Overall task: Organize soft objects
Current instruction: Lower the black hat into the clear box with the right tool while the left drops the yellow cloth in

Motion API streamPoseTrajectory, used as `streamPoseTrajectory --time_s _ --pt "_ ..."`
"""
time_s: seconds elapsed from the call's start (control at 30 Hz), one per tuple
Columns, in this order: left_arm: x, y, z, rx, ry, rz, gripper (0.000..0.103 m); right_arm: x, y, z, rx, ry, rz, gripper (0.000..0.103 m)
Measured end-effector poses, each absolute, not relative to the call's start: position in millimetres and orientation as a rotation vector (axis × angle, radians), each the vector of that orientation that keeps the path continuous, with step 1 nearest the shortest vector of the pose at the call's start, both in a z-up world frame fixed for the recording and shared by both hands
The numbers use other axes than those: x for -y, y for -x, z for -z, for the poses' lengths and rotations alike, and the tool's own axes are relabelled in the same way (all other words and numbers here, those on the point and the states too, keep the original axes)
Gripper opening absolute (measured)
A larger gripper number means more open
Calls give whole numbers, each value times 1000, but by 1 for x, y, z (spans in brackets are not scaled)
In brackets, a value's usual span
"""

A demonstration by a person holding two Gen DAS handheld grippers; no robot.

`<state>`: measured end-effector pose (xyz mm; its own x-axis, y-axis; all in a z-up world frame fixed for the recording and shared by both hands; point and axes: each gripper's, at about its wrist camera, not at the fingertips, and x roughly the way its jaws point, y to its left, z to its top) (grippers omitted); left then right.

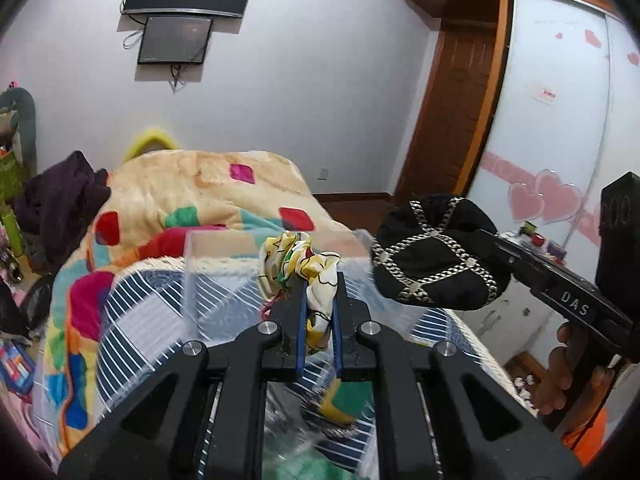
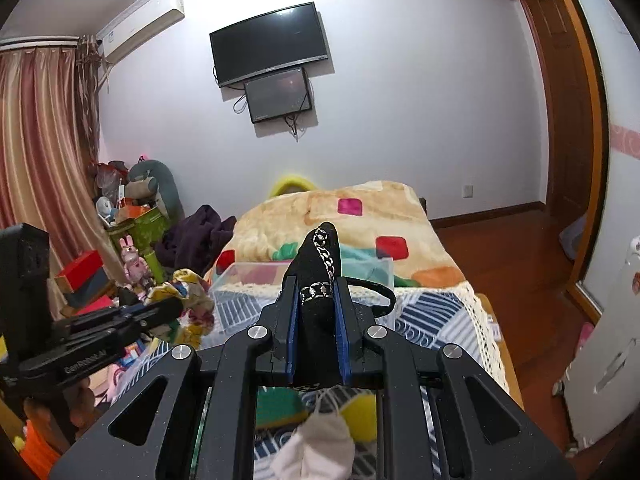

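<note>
My left gripper (image 1: pixel 320 280) is shut on a yellow and white patterned scarf (image 1: pixel 298 266) and holds it up above the bed. My right gripper (image 2: pixel 319 284) is shut on a black beret with silver chain trim (image 2: pixel 323 256), also held in the air. The beret shows in the left wrist view (image 1: pixel 434 252) to the right of the scarf. The scarf shows in the right wrist view (image 2: pixel 182 300) at the left. A clear plastic box (image 2: pixel 248 276) stands on the bed just beyond both grippers; it also shows in the left wrist view (image 1: pixel 192 272).
The bed has a blue striped cover (image 1: pixel 152 320) and a colourful blanket (image 1: pixel 192 200). Loose soft items, green, yellow and white (image 2: pixel 316 444), lie below the grippers. A dark purple garment (image 2: pixel 198 236) and cluttered toys (image 2: pixel 136 216) are at the left. A wardrobe (image 1: pixel 560 120) stands at the right.
</note>
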<state>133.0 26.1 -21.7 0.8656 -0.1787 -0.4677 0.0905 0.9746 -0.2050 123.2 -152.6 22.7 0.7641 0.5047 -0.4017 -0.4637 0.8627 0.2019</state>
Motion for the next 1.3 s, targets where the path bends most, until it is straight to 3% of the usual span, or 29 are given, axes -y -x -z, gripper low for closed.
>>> streamPoseTrajectory --time_s 0.37,0.97,1.17,1.3 --pt "-67 -200 63 -660 222 77 10 127 -176 3 -586 -76 -529 15" --pt "-49 -222 96 -787 121 39 10 101 -212 45 -831 90 -539 18" --pt "-50 -215 94 -794 141 54 17 103 -206 47 -827 159 -515 20" --pt "-48 -208 92 -801 150 81 31 106 -201 42 -812 170 -504 33"
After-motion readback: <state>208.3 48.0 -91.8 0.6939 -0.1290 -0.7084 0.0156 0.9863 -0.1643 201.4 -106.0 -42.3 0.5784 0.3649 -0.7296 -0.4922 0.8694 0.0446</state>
